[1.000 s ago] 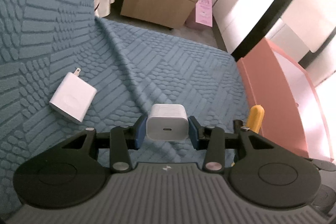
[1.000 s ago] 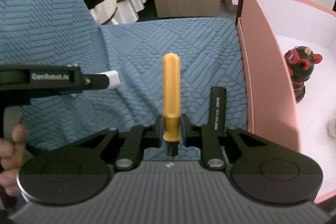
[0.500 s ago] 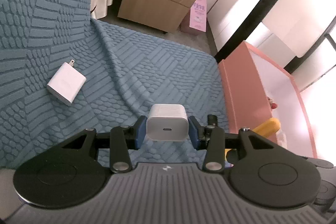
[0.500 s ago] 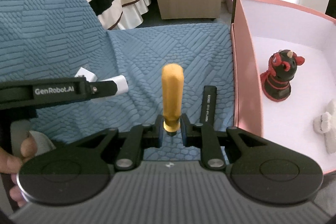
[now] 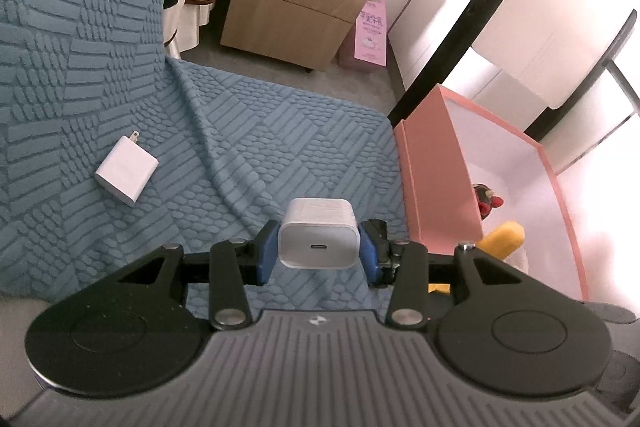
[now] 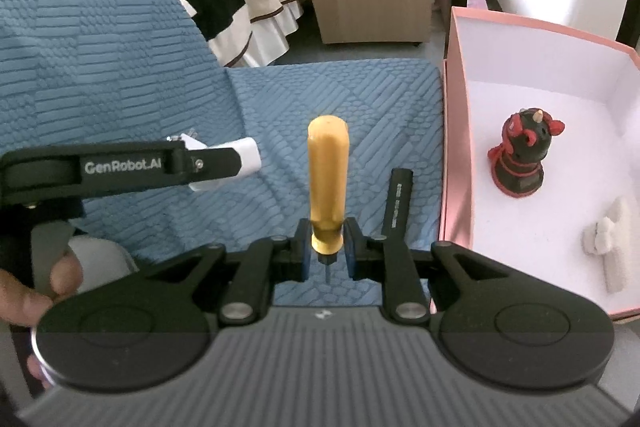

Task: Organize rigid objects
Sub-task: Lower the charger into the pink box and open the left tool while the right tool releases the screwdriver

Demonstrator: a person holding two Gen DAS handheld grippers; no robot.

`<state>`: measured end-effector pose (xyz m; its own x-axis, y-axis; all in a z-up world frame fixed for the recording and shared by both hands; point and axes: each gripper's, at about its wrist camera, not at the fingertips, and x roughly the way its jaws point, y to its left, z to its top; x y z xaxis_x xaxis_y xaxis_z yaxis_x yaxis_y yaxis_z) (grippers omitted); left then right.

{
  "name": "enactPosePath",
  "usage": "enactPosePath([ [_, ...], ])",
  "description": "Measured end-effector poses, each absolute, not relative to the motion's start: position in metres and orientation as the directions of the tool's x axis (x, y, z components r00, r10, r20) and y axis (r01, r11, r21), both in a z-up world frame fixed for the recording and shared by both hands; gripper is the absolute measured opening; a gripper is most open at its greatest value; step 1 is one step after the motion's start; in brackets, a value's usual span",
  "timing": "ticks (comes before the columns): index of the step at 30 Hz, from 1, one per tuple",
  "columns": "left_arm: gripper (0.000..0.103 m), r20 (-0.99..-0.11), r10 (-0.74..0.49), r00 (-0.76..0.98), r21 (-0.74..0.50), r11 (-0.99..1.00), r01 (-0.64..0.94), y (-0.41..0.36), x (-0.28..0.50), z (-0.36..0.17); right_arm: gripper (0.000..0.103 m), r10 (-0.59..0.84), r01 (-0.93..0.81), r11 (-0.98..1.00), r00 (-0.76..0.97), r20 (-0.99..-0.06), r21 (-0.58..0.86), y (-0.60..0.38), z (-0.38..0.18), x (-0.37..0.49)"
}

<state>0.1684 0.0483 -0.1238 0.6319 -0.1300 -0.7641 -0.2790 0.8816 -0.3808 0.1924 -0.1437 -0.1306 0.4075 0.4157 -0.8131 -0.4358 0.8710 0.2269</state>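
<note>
A white cube charger (image 5: 318,239) is pinched between the pads of the left gripper (image 5: 318,251) above the blue cover (image 5: 280,147), port end toward the camera, while a flat charger (image 5: 126,171) is left lying on the cover off to the left. A yellow-handled screwdriver (image 6: 327,183) is clamped in the right gripper (image 6: 327,251), handle pointing forward, with a black rod (image 6: 398,205) lying just to its right near the pink box (image 6: 456,163); a red-and-black figure (image 6: 522,157) and a white piece (image 6: 608,241) are seen inside the box
</note>
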Motion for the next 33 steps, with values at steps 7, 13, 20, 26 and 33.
enactPosePath([
  [7,0.048,-0.754,-0.119,0.646,-0.369,0.890,-0.266,0.034,0.167,-0.102,0.020,0.426,-0.458,0.864,0.440,-0.790,0.211,-0.160,-0.109,0.193],
  [13,0.048,-0.733,-0.133,0.667,-0.371,0.900,-0.228,0.016,0.174,-0.072,0.020,0.440,-0.472,0.860,0.490,-0.752,0.195,-0.173,-0.076,0.198],
  [20,0.048,-0.707,-0.135,0.694,-0.364,0.911,-0.194,-0.005,0.188,-0.036,0.020,0.460,-0.478,0.856,0.525,-0.716,0.198,-0.194,-0.045,0.208],
  [26,0.048,-0.681,-0.144,0.718,-0.358,0.921,-0.154,-0.032,0.203,-0.002,0.020,0.450,-0.478,0.863,0.580,-0.679,0.164,-0.214,-0.021,0.218],
  [33,0.048,-0.659,-0.157,0.736,-0.343,0.933,-0.107,-0.074,0.224,0.024,0.020,0.440,-0.456,0.876,0.618,-0.651,0.158,-0.244,-0.007,0.229],
])
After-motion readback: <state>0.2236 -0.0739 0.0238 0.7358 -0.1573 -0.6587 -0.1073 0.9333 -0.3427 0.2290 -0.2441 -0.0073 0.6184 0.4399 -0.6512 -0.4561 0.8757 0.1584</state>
